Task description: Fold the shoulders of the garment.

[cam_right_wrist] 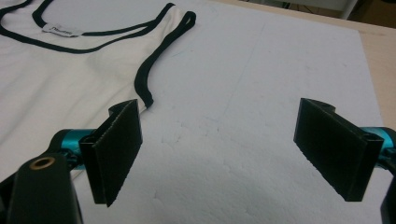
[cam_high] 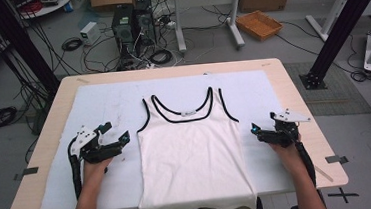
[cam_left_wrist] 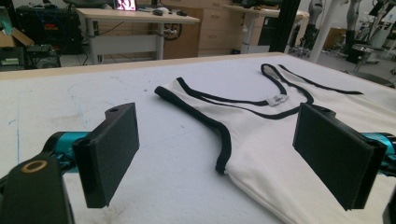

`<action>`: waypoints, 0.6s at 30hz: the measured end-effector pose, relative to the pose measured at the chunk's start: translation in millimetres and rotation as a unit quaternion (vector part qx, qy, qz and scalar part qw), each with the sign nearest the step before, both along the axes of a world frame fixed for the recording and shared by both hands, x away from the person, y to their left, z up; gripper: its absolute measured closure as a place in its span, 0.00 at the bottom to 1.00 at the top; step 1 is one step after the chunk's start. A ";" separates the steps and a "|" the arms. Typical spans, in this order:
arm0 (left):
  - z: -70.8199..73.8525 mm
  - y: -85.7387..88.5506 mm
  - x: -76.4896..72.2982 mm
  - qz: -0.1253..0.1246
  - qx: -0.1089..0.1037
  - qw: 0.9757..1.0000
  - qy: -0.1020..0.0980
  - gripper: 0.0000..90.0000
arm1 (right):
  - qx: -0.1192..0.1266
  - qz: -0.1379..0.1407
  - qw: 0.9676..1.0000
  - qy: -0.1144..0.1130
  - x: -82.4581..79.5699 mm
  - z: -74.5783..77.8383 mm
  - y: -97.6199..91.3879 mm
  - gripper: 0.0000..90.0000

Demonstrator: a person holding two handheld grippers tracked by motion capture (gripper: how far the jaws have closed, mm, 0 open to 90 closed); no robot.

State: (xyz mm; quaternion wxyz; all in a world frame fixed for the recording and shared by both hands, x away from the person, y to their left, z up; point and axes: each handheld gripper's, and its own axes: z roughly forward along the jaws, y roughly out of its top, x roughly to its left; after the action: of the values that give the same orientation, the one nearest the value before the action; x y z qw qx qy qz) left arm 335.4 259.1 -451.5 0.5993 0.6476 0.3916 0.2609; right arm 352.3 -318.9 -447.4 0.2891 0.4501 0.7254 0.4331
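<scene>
- Where the white sheet point(cam_high: 98, 104) covers the tabletop point(cam_high: 293, 96), a white tank top point(cam_high: 192, 149) with black trim lies flat at centre, neckline away from the person, hem hanging over the near edge.
- Left claw point(cam_high: 111, 134): jaws wide, nothing between them, just beside the top's left side seam, above the sheet.
- Right claw point(cam_high: 261, 126): jaws wide, empty, just beside the right side seam.

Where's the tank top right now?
In the high view the white tank top lies flat at the table's middle, between the open left gripper and right gripper, hem overhanging the near edge.
</scene>
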 end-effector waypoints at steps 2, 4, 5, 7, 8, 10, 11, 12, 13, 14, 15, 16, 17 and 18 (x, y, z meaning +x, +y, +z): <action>0.1 0.0 0.2 0.001 -0.003 1.000 -0.001 0.16 | -0.001 -0.001 1.000 0.000 0.1 -0.1 0.0 0.17; 0.4 0.1 1.2 0.002 -0.004 1.000 -0.005 0.16 | -0.006 0.001 1.000 -0.001 0.2 -0.2 0.5 0.17; 0.8 0.1 1.6 0.002 -0.007 1.000 -0.006 0.16 | -0.006 0.001 1.000 -0.001 0.2 -0.2 0.5 0.17; 1.5 1.0 2.3 0.005 -0.011 1.000 -0.011 0.16 | -0.007 0.000 1.000 0.001 -0.3 -0.2 1.6 0.17; 1.6 1.2 2.5 0.006 -0.014 1.000 -0.013 0.16 | -0.007 0.000 1.000 0.001 -0.3 -0.2 1.6 0.17; 1.5 2.1 2.3 0.008 -0.012 1.000 -0.010 0.16 | -0.011 -0.004 1.000 0.000 -0.4 -0.3 1.9 0.17; 1.3 2.2 2.3 0.008 -0.011 1.000 -0.009 0.16 | -0.012 -0.004 1.000 -0.001 -0.2 -0.4 1.8 0.17; 0.9 2.1 2.4 0.008 -0.011 1.000 -0.007 0.16 | -0.013 -0.006 1.000 0.001 0.2 -0.5 2.1 0.17; 0.3 2.1 2.8 0.009 -0.009 1.000 -0.004 0.16 | -0.013 -0.007 1.000 0.002 0.6 -0.6 2.2 0.17; -0.4 1.8 3.5 0.009 -0.007 1.000 0.000 0.16 | -0.013 -0.009 1.000 0.007 0.9 -0.6 2.3 0.17; -0.4 1.8 3.5 0.009 -0.007 1.000 0.000 0.16 | -0.013 -0.009 1.000 0.007 0.9 -0.6 2.3 0.17; -0.4 1.8 3.5 0.009 -0.007 1.000 0.000 0.16 | -0.014 -0.010 1.000 0.009 1.7 -0.6 2.1 0.17; -0.4 1.8 3.3 0.011 -0.006 1.000 0.000 0.16 | -0.014 -0.010 1.000 0.009 1.7 -0.6 2.1 0.17; -0.4 1.5 3.1 0.012 -0.003 1.000 -0.001 0.16 | -0.011 -0.013 1.000 0.017 3.2 -0.6 1.5 0.17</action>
State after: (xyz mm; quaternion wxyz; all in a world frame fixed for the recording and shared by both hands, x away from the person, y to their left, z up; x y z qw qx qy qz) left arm 338.5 260.6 -451.9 0.5988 0.6406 0.3993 0.2675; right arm 355.5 -317.4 -448.1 0.2874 0.4634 0.7292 0.4134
